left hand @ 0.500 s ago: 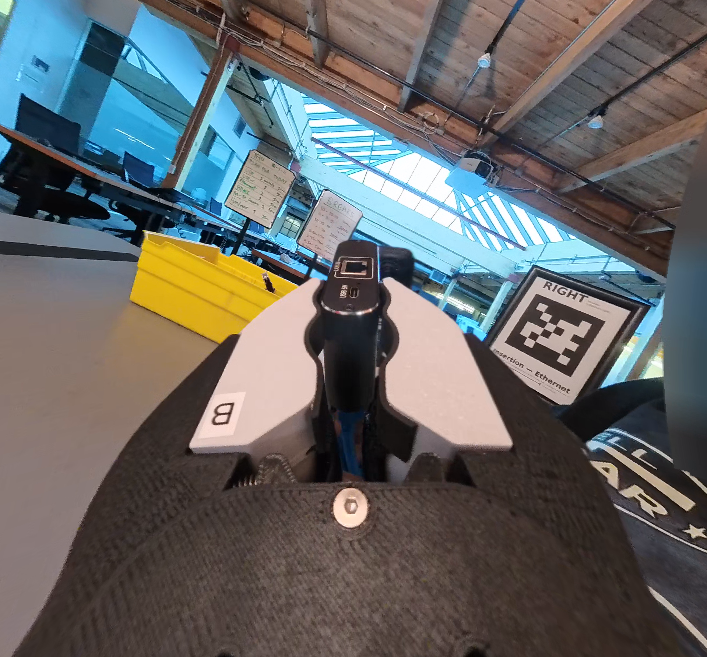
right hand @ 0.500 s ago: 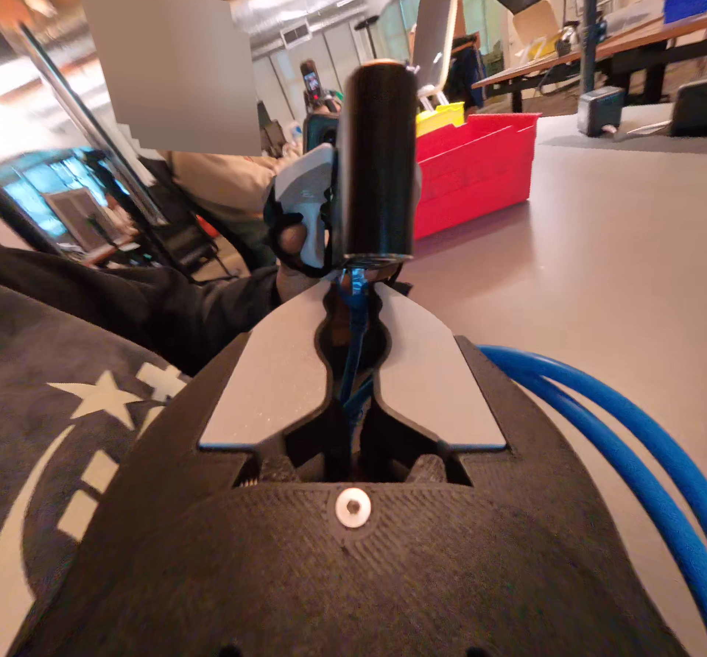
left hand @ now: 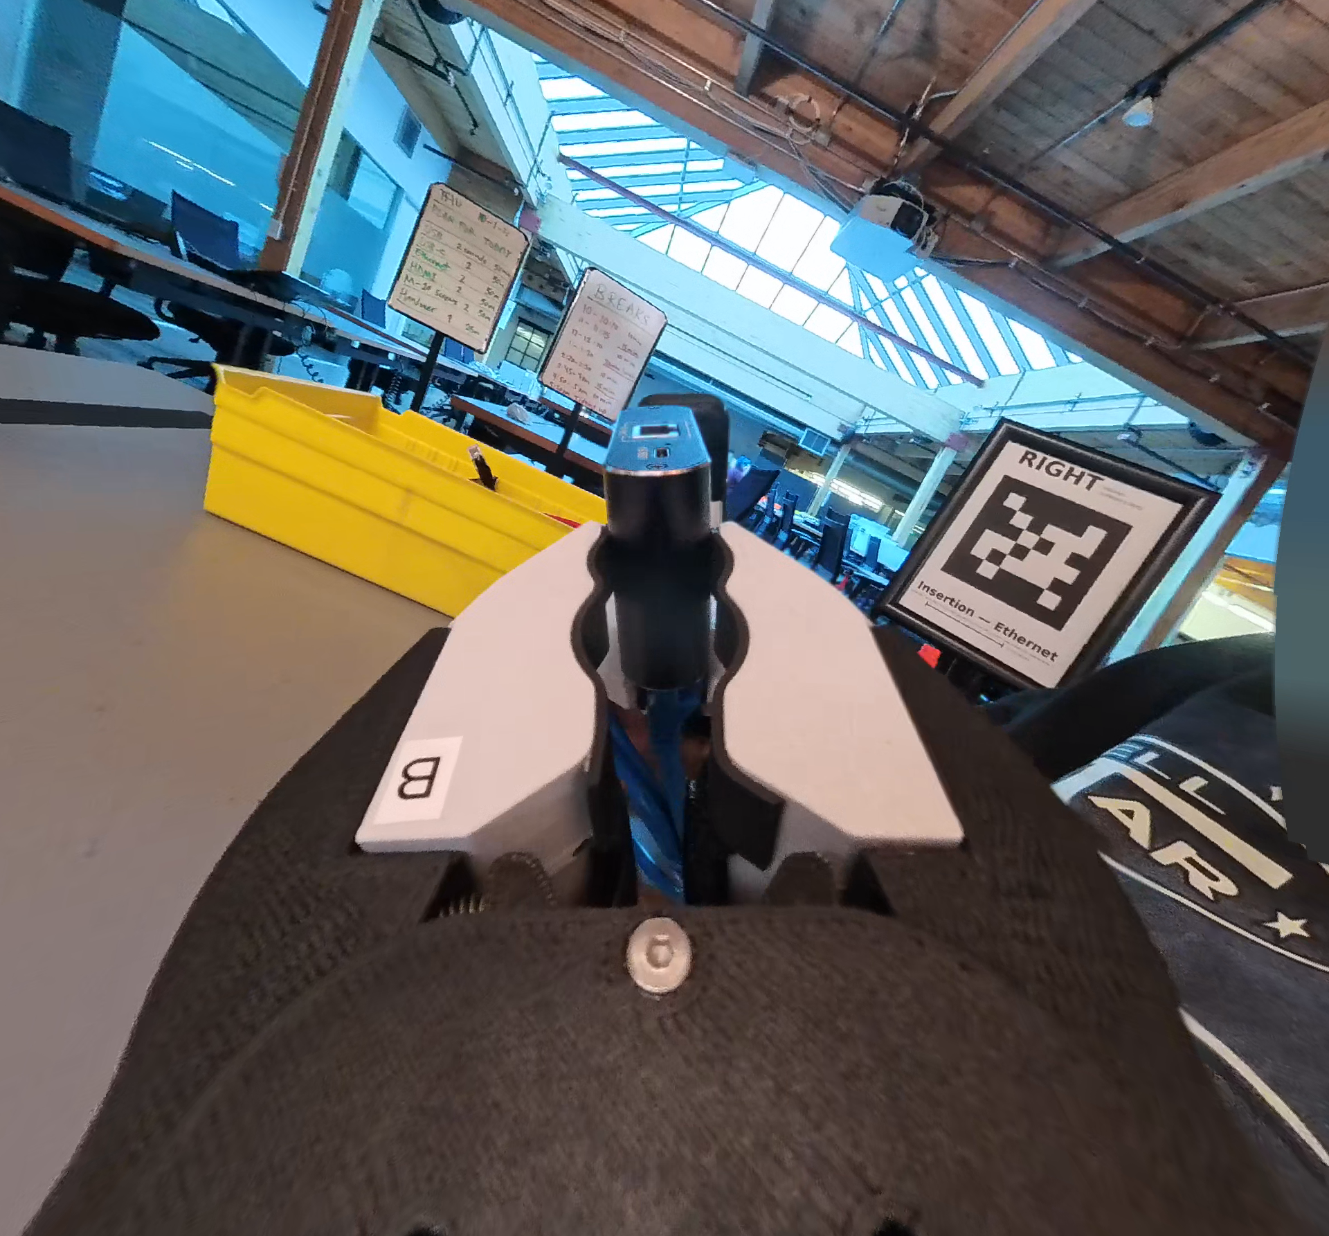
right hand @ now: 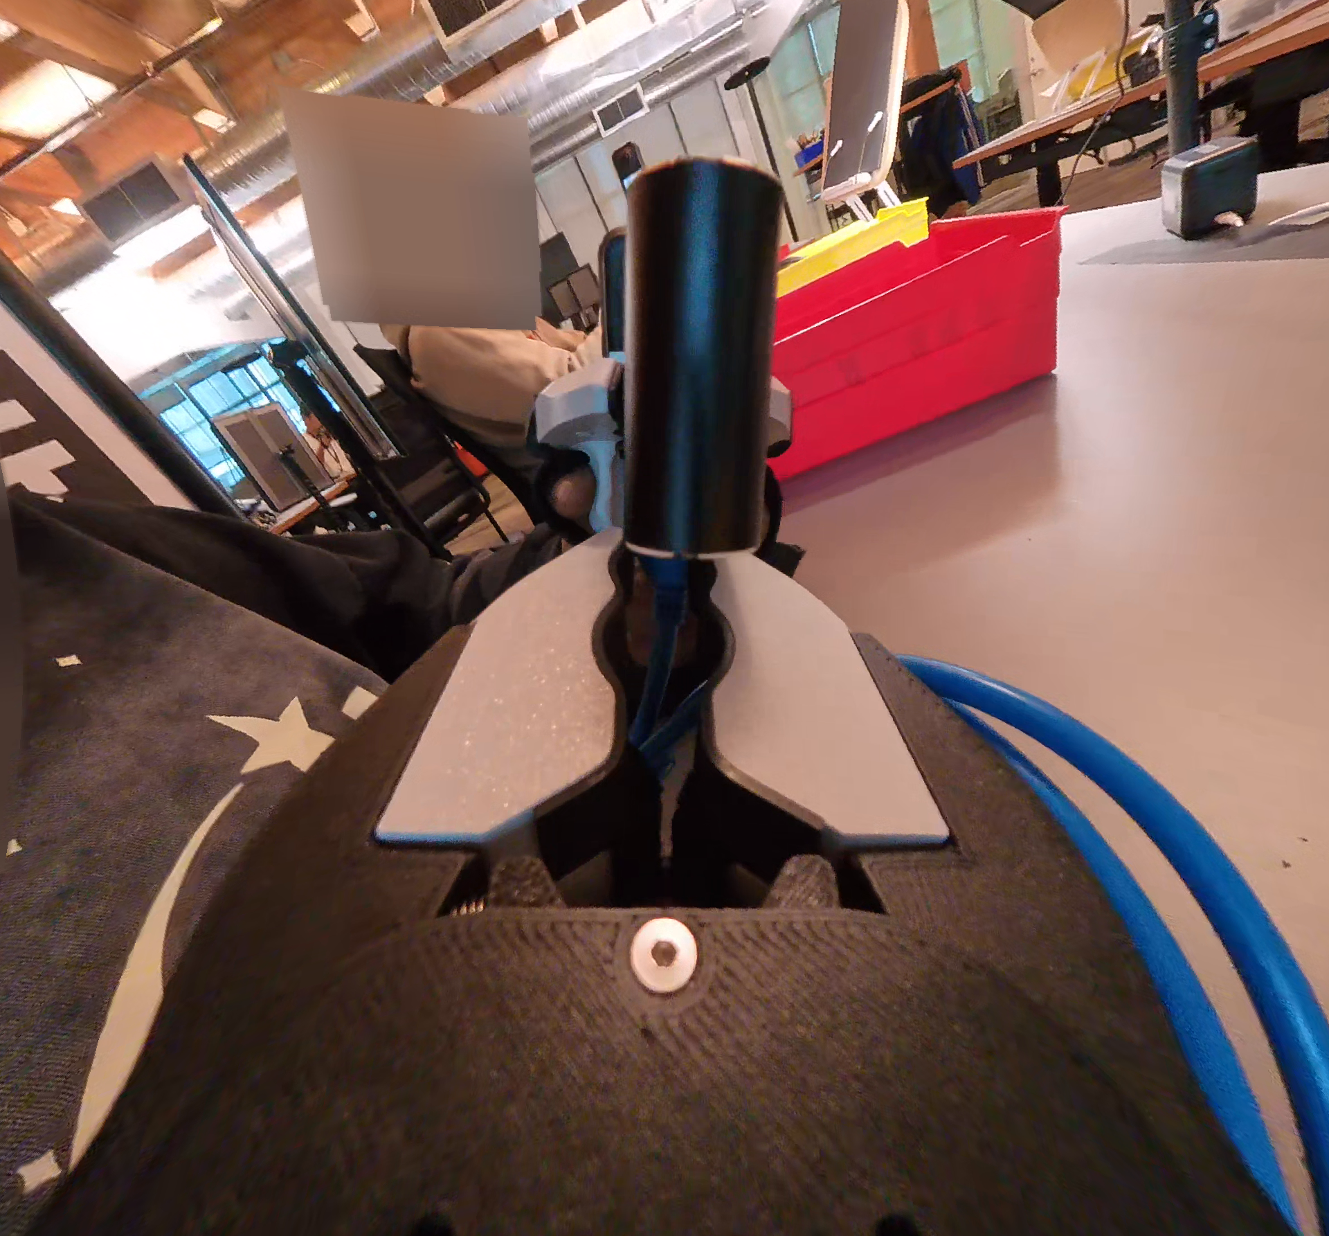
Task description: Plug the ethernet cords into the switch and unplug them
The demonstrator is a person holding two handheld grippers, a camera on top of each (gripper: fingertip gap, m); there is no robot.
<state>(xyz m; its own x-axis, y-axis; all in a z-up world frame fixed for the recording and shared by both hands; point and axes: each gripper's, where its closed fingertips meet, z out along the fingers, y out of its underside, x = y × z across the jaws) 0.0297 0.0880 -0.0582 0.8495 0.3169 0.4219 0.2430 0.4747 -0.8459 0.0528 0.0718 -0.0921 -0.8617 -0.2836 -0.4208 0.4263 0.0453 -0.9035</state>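
The black switch [left hand: 658, 575] stands on end, lifted above the grey table [left hand: 129, 662], its top face with a port and a small socket turned toward the left wrist camera. The left gripper [left hand: 658, 597] is clamped on its lower body, grey fingers [left hand: 518, 683] pressed against both sides in the scalloped notch. Blue ethernet cords [left hand: 651, 806] hang from its underside and run down between the fingers into the gripper's black body.

In the right wrist view the same switch [right hand: 694, 367] rises as a dark column just past the tips of the right gripper [right hand: 665, 597]. One blue cord plug [right hand: 665, 626] enters its lower end and lies between the right fingers [right hand: 525, 698], which sit closed around it; whether they actually pinch the plug is hard to make out in the shadowed gap. Behind the switch the left gripper and the hand [right hand: 575, 489] holding it are mostly hidden. Loops of blue cord [right hand: 1151, 878] curve along the table on the right side and are cut off by the picture edge.

Both grippers are tilted upward. A yellow bin [left hand: 374, 489] and a red bin [right hand: 913, 331] sit farther off on the table, and a framed marker sign [left hand: 1035, 554] stands near.
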